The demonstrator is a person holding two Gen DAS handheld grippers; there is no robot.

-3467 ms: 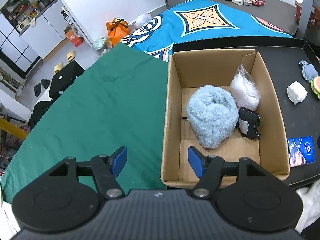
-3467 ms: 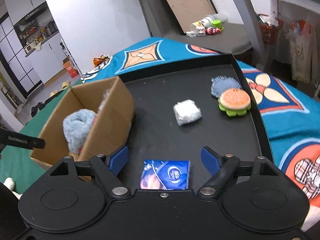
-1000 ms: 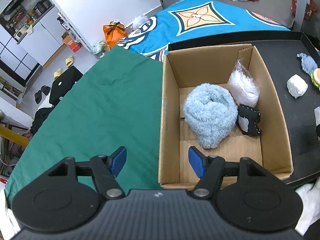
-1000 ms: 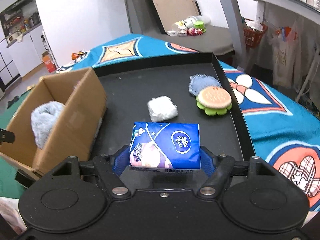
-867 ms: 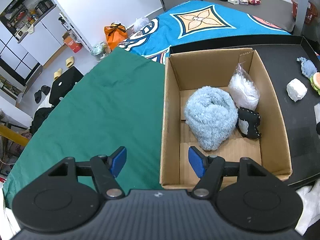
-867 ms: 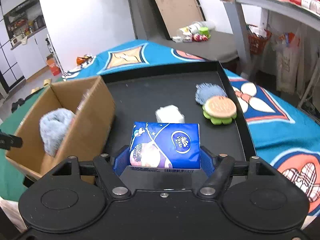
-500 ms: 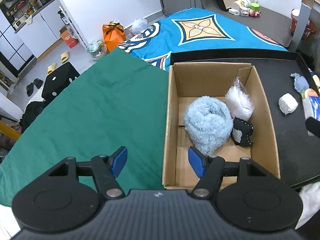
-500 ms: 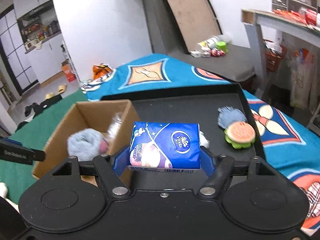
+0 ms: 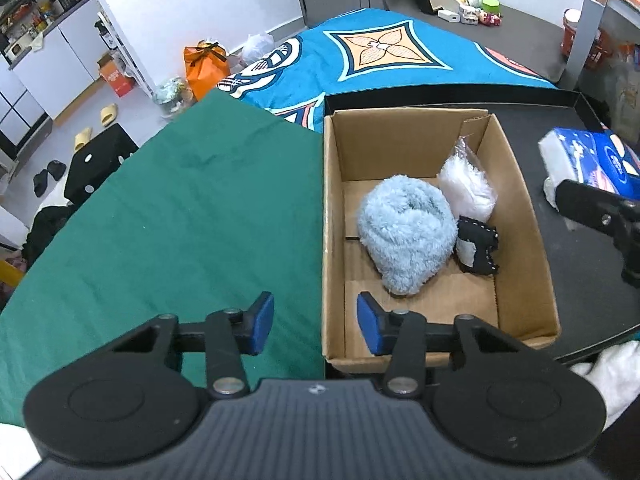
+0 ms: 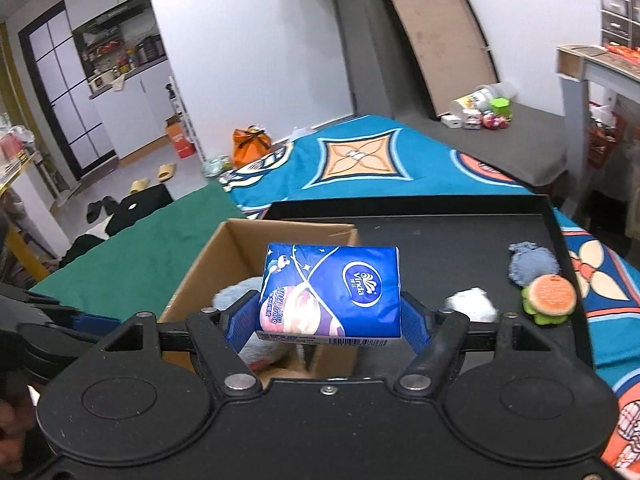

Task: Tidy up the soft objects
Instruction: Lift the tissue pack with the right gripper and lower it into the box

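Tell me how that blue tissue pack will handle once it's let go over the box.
The tissue pack probably squashes easily: the right gripper pinches its sides and the film looks soft. Likely light for its size. Flat-sided, so it should land in the cardboard box without rolling.

My right gripper (image 10: 328, 322) was closed on the blue tissue pack (image 10: 332, 290), with both blue pads pressing its two short sides, and it pointed forward and downward while it held the pack in the air. My left gripper (image 9: 316, 322) pointed more steeply downward; its jaws were closing, with only the box's left wall in the gap between the pads and neither pad touching it. At the lower left edge of the right wrist view I could see a small part of my hand (image 10: 12, 428), but it was too blurred to tell more.
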